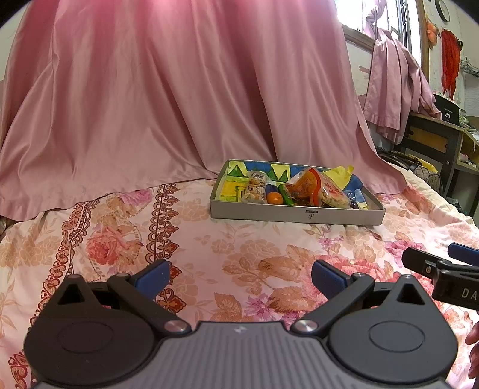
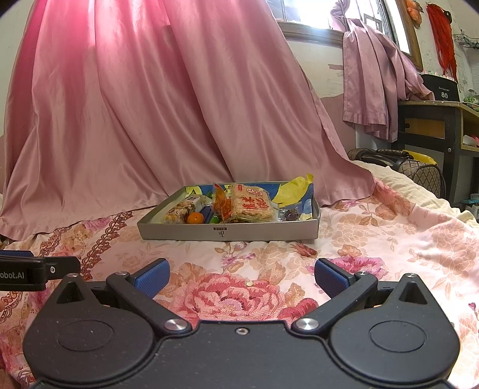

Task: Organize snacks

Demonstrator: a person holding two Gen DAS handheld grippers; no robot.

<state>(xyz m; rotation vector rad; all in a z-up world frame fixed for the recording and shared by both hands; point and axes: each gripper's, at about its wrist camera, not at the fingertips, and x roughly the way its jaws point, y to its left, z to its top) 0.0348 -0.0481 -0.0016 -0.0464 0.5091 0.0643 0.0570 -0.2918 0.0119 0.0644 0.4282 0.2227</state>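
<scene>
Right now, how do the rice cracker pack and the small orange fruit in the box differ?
The rice cracker pack is flat, rectangular, wrapped in clear plastic with red print; the orange fruit is small, round and unwrapped. The pack leans tilted on top of other snacks, the fruit sits low, near the front wall. The pack is far bigger. Both lie inside the grey box, and neither gripper touches them.

Daylight from blown-out window (image 2: 314, 13) at top right, pink curtain (image 2: 143, 98) glowing backlit, bed dim with soft shadows, strong fisheye bending, black corner vignette, focus sharp.
</scene>
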